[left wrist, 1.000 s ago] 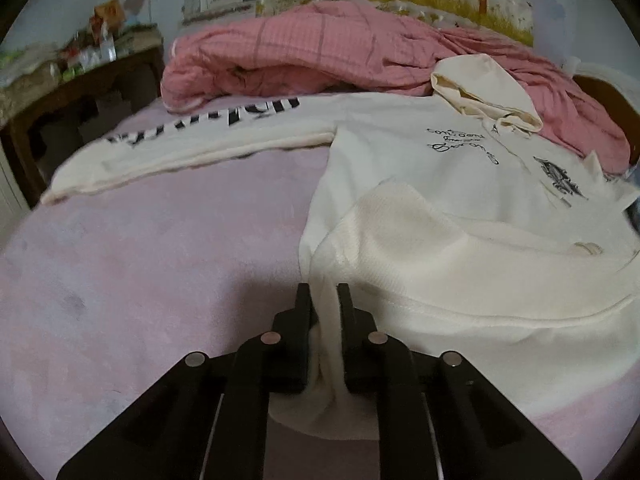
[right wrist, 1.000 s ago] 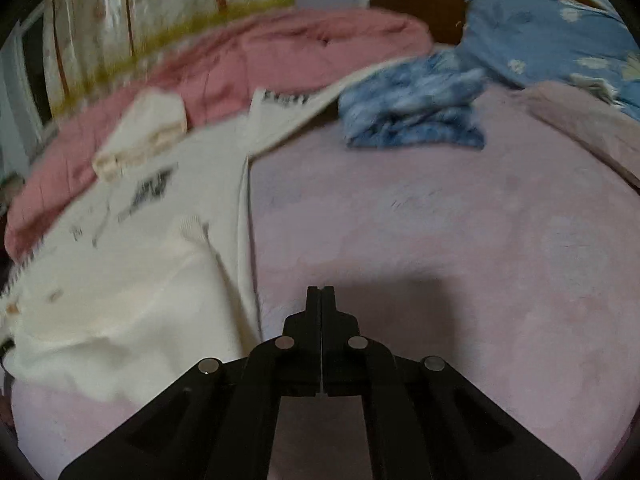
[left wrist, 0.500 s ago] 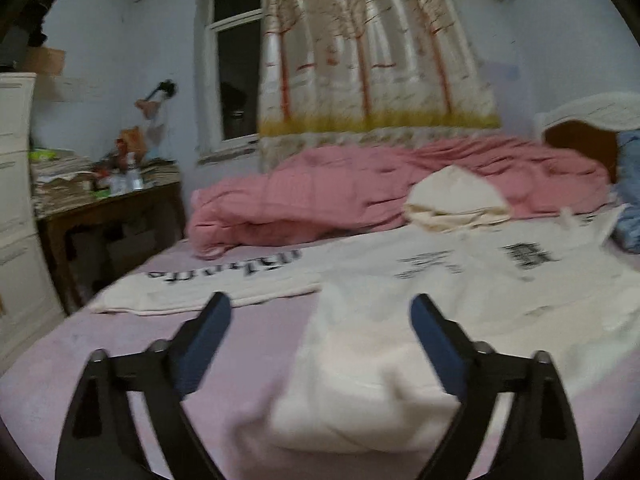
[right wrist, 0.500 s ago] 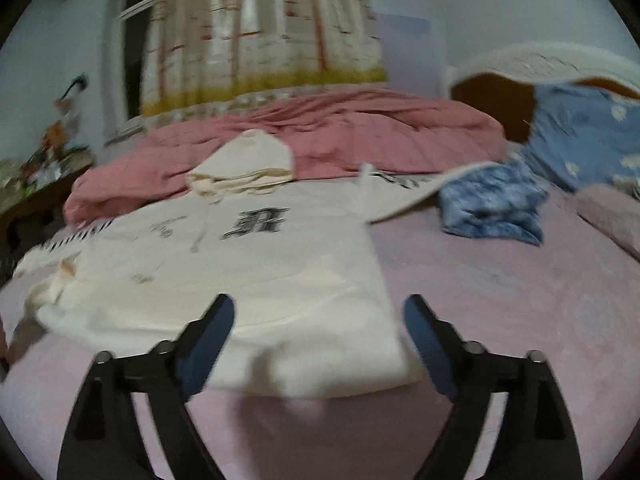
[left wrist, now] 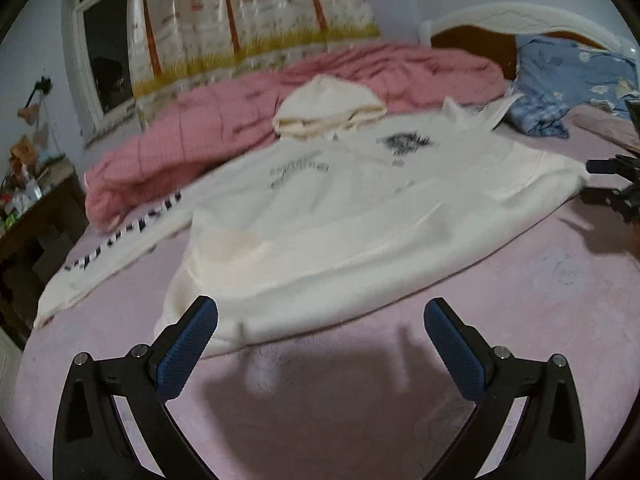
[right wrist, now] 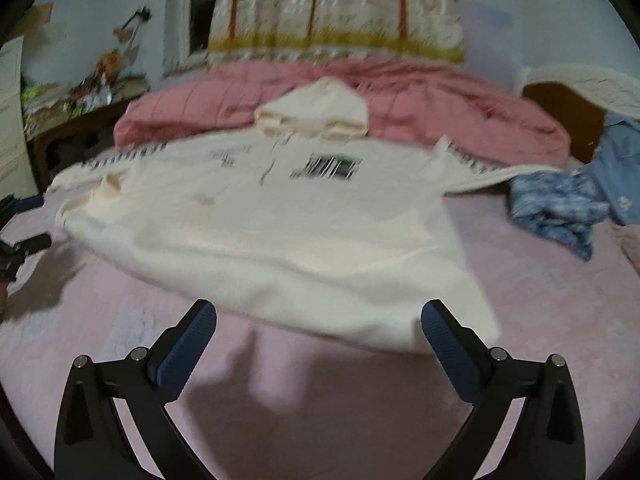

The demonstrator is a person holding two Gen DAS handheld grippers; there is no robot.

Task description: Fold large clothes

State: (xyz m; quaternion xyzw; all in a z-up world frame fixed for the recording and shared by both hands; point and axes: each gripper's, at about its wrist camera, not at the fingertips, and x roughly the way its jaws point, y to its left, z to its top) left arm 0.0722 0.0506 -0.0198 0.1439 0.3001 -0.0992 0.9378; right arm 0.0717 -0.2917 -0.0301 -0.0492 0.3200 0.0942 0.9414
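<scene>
On the pink bed sheet [left wrist: 520, 320] a cream hoodie [left wrist: 360, 208] lies front up, spread wide and a little rumpled, its hem nearest both cameras and puckered at the corners. Over at the far left a dark wooden desk [left wrist: 36, 216] carries a clutter of small things, too blurred to name. Moving right, the hoodie's one sleeve [left wrist: 120, 248] runs out flat toward that desk, black lettering down its length, smeared by motion and unreadable. The left hand-held gripper [left wrist: 320, 332] hovers just short of the hem, fingers spread wide with nothing between them, blue pads [left wrist: 188, 340] showing. The body's long axis runs from hem up to hood [left wrist: 332, 108], pointing away toward the curtain [left wrist: 248, 20] with its tree print; the hood sits bunched on the edge of a heaped pink quilt [left wrist: 224, 112]. Chest prints now: a line of dark script on one side and a black block graphic [right wrist: 326, 166] on the other, neither legible. From the right wrist view, the right hand-held gripper [right wrist: 318, 330] is also released, jaws wide apart, hanging over the sheet just before the hem's corner. Further right the other sleeve [right wrist: 480, 170] reaches out toward a crumpled blue garment [right wrist: 560, 208], and a blue pillow [left wrist: 572, 68] rests against the headboard [left wrist: 472, 40].
</scene>
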